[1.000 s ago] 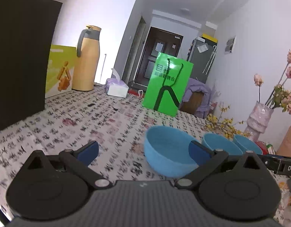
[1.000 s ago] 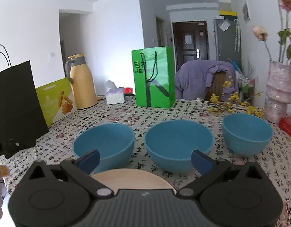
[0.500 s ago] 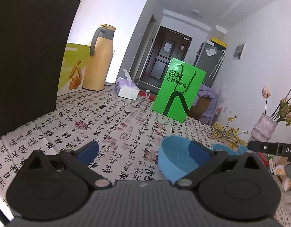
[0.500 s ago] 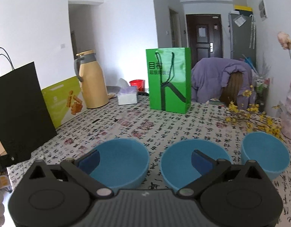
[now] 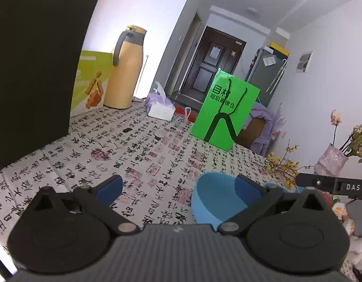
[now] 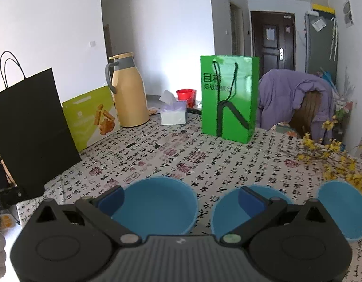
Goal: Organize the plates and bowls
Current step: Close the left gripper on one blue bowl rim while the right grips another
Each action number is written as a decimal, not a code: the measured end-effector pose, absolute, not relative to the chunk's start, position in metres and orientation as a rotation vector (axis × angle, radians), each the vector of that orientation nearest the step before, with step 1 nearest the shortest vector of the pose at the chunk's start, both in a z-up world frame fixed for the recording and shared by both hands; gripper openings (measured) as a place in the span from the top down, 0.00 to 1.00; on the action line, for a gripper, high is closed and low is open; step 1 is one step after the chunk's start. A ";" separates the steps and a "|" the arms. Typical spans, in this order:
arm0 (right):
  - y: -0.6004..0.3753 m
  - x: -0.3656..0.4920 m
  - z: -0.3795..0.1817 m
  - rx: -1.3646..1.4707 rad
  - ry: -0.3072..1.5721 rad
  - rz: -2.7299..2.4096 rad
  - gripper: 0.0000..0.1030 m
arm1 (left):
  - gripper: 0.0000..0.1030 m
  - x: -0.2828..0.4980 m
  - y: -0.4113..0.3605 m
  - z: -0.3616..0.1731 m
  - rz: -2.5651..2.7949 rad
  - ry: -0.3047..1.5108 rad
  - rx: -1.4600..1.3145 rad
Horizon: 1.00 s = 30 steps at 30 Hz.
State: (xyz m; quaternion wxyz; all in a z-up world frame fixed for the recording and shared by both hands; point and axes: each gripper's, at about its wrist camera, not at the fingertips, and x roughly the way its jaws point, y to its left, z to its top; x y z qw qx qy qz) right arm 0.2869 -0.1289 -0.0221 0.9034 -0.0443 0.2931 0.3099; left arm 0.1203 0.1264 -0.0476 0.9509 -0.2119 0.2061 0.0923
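Three blue bowls stand in a row on the printed tablecloth in the right wrist view: a left bowl [image 6: 157,202], a middle bowl [image 6: 223,213] and a right bowl [image 6: 343,209]. My right gripper [image 6: 179,199] hovers open above the gap between the left and middle bowls, holding nothing. In the left wrist view the left bowl [image 5: 214,195] sits just inside the right fingertip [image 5: 248,185], and a second bowl rim [image 5: 273,185] peeks out behind it. My left gripper [image 5: 178,186] is open and empty, above the cloth to the left of that bowl.
A black paper bag [image 6: 33,127] stands at the left, then a yellow-green box [image 6: 91,117], a tan thermos [image 6: 128,91], a tissue box [image 6: 174,112] and a green bag [image 6: 228,98]. Yellow flower sprigs [image 6: 331,157] and a pink vase [image 5: 330,162] lie right. The other gripper's body [image 5: 333,186] juts in.
Both grippers have risen and pulled back, so the bowls sit lower in view. The wooden plate seen under the right gripper one second ago is out of sight. Both grippers stayed open.
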 end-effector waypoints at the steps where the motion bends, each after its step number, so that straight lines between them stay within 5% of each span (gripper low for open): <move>1: -0.125 0.290 -0.022 -0.097 0.609 0.645 0.00 | 0.00 0.124 0.127 -0.047 0.191 0.430 -0.438; 8: -0.104 0.313 -0.032 -0.117 0.654 0.658 0.03 | 0.00 0.155 0.129 -0.051 0.210 0.504 -0.477; 20: -0.081 0.348 -0.064 -0.171 0.761 0.678 0.23 | 0.00 0.212 0.128 -0.072 0.231 0.655 -0.531; 25: -0.074 0.362 -0.072 -0.195 0.822 0.677 0.40 | 0.00 0.230 0.124 -0.082 0.225 0.707 -0.552; 30: -0.070 0.373 -0.080 -0.208 0.869 0.654 0.45 | 0.01 0.242 0.122 -0.096 0.234 0.770 -0.572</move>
